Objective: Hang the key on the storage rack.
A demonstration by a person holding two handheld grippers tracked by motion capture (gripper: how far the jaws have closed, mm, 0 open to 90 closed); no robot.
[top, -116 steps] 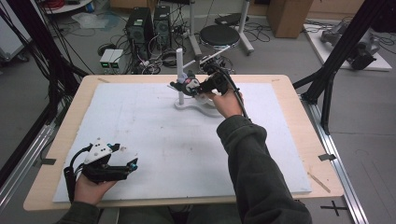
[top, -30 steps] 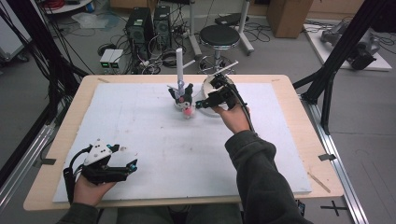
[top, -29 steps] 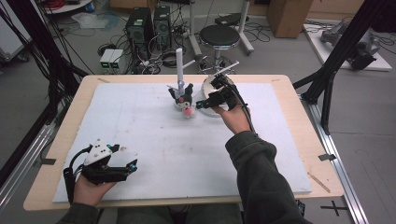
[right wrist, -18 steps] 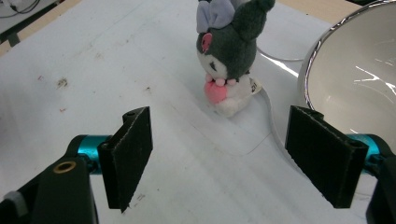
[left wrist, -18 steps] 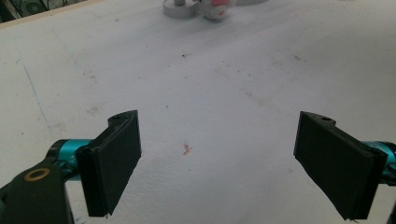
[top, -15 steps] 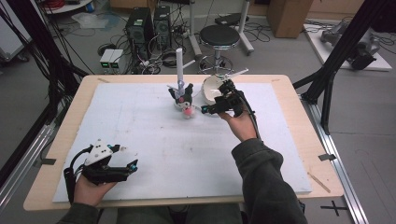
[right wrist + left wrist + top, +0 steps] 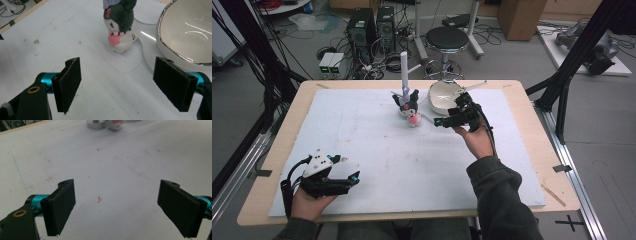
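Plush toy (image 7: 120, 27) beside bowl (image 7: 186, 32)

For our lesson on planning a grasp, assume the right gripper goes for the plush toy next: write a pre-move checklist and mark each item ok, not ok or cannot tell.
1. Right gripper open, nothing between its jaws: ok.
2. Plush toy ahead of the open jaws, bare white mat between: ok.
3. Toy standing upright: ok.
4. Toy free of the white post behind it: cannot tell; they overlap in the high view.
5. White bowl clear of the approach: not ok; it sits close by the jaw on the right of the right gripper view.
6. Left gripper out of the way, open near the table's front edge: ok.
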